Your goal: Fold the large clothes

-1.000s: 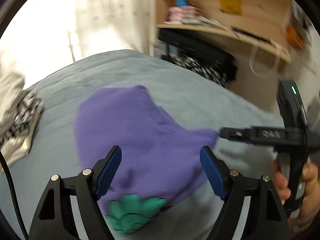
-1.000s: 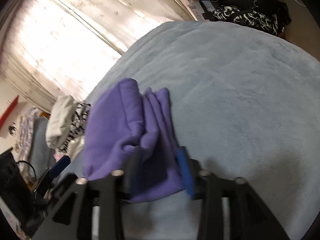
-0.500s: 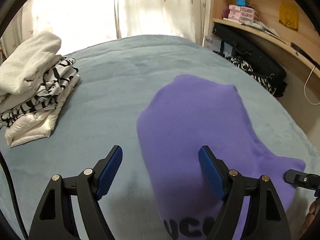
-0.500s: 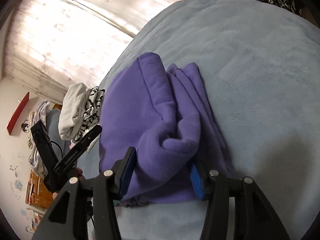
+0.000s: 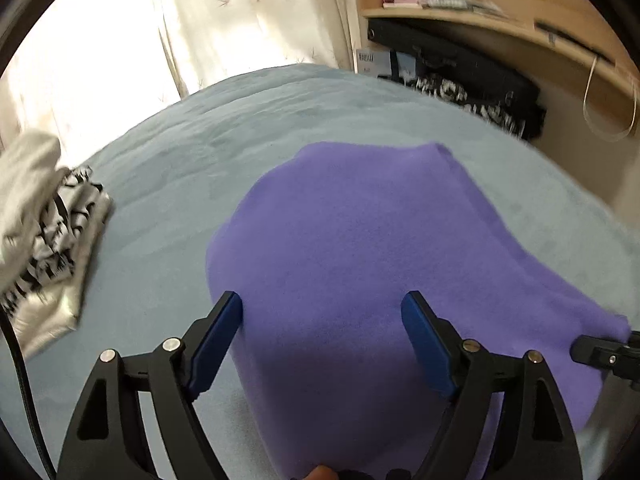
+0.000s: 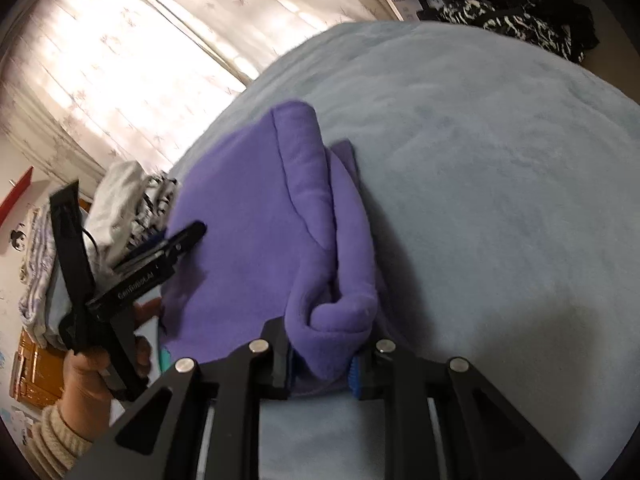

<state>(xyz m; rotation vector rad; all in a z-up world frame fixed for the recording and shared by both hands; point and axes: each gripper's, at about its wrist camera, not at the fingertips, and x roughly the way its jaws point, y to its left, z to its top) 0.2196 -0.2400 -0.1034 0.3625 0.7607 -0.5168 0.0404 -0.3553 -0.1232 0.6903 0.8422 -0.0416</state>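
Two views, right gripper [image 6: 322, 364] apparently pinching purple garment [image 6: 256, 256], left gripper [image 5: 322, 336] spread.

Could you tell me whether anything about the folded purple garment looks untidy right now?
Yes: the purple garment is bunched into a thick roll at its near right edge, where the right gripper is clamped on it, and layers stick out unevenly. The left gripper hangs open above it.

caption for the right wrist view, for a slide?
Right gripper clamps a bunched edge of the folded purple fleece on the grey blanket; left gripper open alongside.

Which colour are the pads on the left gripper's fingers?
Blue pads on black fingers; the left wrist view shows them best.
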